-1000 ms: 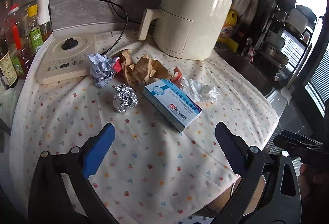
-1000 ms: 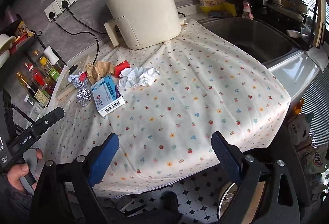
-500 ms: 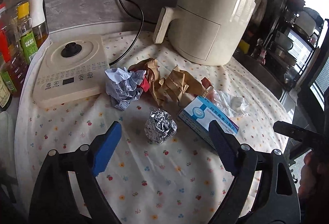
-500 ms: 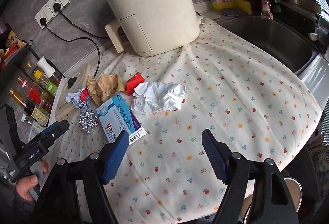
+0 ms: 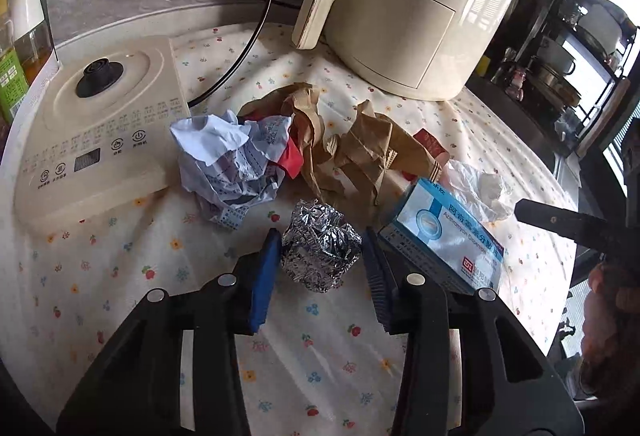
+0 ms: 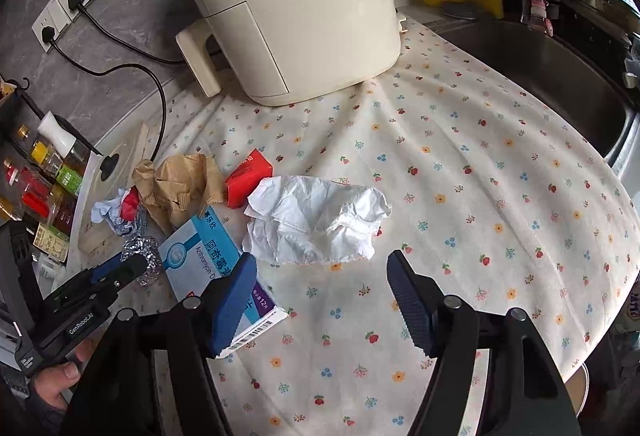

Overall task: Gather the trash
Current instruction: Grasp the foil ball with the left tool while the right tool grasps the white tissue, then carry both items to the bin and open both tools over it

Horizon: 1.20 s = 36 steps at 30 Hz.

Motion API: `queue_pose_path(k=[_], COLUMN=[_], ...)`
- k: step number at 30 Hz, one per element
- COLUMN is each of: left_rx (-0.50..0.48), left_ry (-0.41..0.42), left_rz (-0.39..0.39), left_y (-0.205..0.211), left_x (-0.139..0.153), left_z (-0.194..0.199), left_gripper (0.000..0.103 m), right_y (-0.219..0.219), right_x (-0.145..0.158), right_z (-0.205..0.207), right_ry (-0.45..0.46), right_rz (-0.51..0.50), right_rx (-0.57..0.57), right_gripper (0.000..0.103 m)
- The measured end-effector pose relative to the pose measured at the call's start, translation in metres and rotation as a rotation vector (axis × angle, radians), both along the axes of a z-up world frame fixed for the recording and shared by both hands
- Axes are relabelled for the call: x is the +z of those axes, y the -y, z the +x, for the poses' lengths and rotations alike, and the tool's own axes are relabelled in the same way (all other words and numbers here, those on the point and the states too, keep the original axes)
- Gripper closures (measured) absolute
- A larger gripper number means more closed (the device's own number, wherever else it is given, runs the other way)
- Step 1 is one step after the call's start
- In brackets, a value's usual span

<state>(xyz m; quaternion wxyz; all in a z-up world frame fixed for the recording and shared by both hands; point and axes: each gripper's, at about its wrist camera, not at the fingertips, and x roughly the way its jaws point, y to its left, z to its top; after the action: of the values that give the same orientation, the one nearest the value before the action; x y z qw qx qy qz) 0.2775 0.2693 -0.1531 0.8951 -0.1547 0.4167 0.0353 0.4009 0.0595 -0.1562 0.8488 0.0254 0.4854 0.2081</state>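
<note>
Left gripper (image 5: pixel 320 256), jaws just closing, brackets the compact, axis-less foil ball (image 5: pixel 322 250), contact undeterminable; right gripper (image 6: pixel 320 276) open.

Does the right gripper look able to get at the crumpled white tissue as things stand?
Probably yes. The right gripper sits just short of the white tissue, jaws apart and empty, having just narrowed. Only bare cloth lies between them; the medicine box lies to one side.

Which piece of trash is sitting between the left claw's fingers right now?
The foil ball. It alone lies between the left claw's closing blue fingers; the crumpled paper, brown bag and medicine box lie outside them.
</note>
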Motion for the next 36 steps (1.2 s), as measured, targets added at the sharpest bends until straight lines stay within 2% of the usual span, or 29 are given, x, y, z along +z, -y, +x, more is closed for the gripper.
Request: queue_pose_path(k=[3, 4, 5, 6, 7, 14, 22, 30, 36], left_rx=[-0.010, -0.011, -0.009, -0.005, -0.001, 0.038, 0.047, 0.033, -0.019], left_ry=[0.004, 0.005, 0.005, 0.007, 0.009, 0.036, 0.071, 0.110, 0.142], left_rz=[0.004, 0.005, 0.004, 0.004, 0.005, 0.018, 0.031, 0.034, 0.035], left_y=[-0.003, -0.004, -0.005, -0.006, -0.006, 0.000, 0.030, 0.089, 0.146], left_x=[0.000, 0.001, 0.000, 0.001, 0.002, 0.010, 0.023, 0.039, 0.054], left_z=[0.004, 0.004, 0.004, 0.003, 0.002, -0.011, -0.029, -0.039, -0.044], left_gripper=[0.062, 0.062, 0.062, 0.062, 0.062, 0.062, 0.061, 0.061, 0.061], right_y=[-0.008, -0.010, -0.011, -0.013, -0.013, 0.006, 0.045, 0.120, 0.185], right_x=[-0.015, -0.021, -0.022, -0.024, -0.025, -0.018, 0.001, 0.008, 0.012], right_z=[0.011, 0.014, 0.013, 0.013, 0.012, -0.011, -0.049, -0.085, -0.104], right_ry=[-0.011, -0.025, 0.007, 0.004, -0.005, -0.002, 0.035, 0.030, 0.027], right_rz=[-0.028, -0.048, -0.063, -0.074, -0.074, -0.052, -0.025, -0.011, 0.002], right_rx=[0.005, 0.007, 0.000, 0.014, 0.027, 0.033, 0.055, 0.016, -0.041], right_gripper=[0.046, 0.062, 0.068, 0.090, 0.095, 0.096, 0.096, 0.096, 0.096])
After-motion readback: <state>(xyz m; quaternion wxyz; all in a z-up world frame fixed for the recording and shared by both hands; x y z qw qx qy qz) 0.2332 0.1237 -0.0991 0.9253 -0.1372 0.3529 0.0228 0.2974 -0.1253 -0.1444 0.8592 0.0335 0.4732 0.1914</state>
